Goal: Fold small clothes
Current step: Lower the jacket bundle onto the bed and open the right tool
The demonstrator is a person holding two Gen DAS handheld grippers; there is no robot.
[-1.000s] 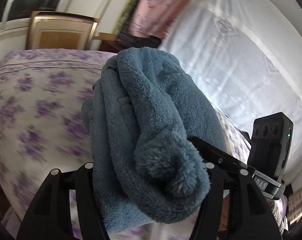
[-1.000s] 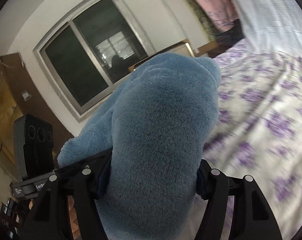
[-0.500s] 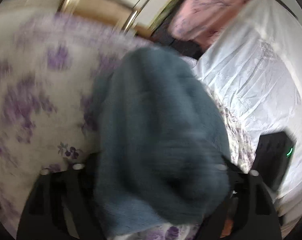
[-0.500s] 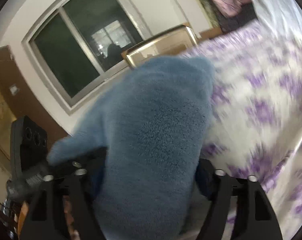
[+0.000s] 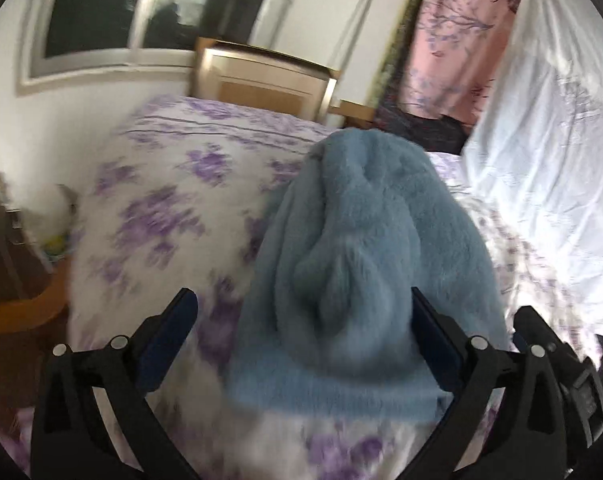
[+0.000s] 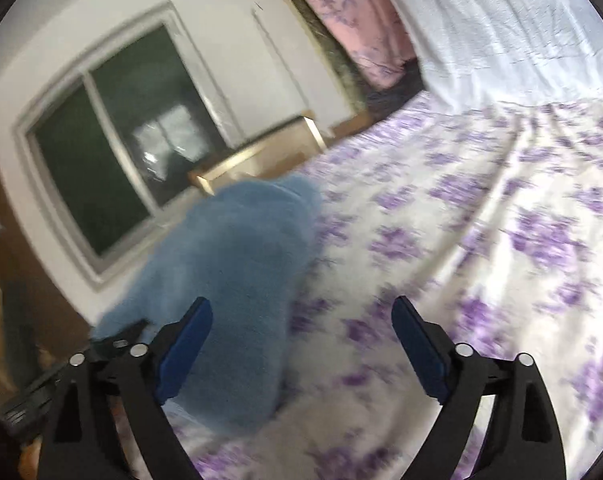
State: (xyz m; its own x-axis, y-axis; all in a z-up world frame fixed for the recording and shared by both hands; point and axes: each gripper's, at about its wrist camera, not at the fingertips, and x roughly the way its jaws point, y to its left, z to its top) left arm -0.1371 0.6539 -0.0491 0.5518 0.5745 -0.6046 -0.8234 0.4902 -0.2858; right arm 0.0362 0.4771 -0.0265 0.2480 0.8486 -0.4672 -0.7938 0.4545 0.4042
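The bed (image 5: 169, 184), the largest thing in view, is covered with a white sheet printed with purple flowers, smooth near the tools and creased toward the far right. A white draped cloth (image 6: 501, 32) is seen at the far right, a pink flowered curtain (image 5: 461, 40) beyond it, and a dark window (image 6: 113, 152) in the far wall.

On the sheet the fleece bundle (image 5: 365, 264) is laid: a small blue garment of thick, fluffy pile, rolled or folded into a rounded, elongated lump. Its long axis is judged to run from near to far, along the line of the left tool.

The left tool (image 5: 301, 332) is held with its jaws wide apart, having just been opening; the bundle's near end sits between them, against the right pad and clear of the left one, so no grip is seen. The right tool (image 6: 301, 340) has likewise just been opening and stands spread, with bare sheet between its pads; the bundle (image 6: 237, 280) lies to its left, beside the left pad. The left tool is therefore judged the nearer. The bundle appears released onto the bed, and a clean backward withdrawal is called for, lest the soft pile be snagged.
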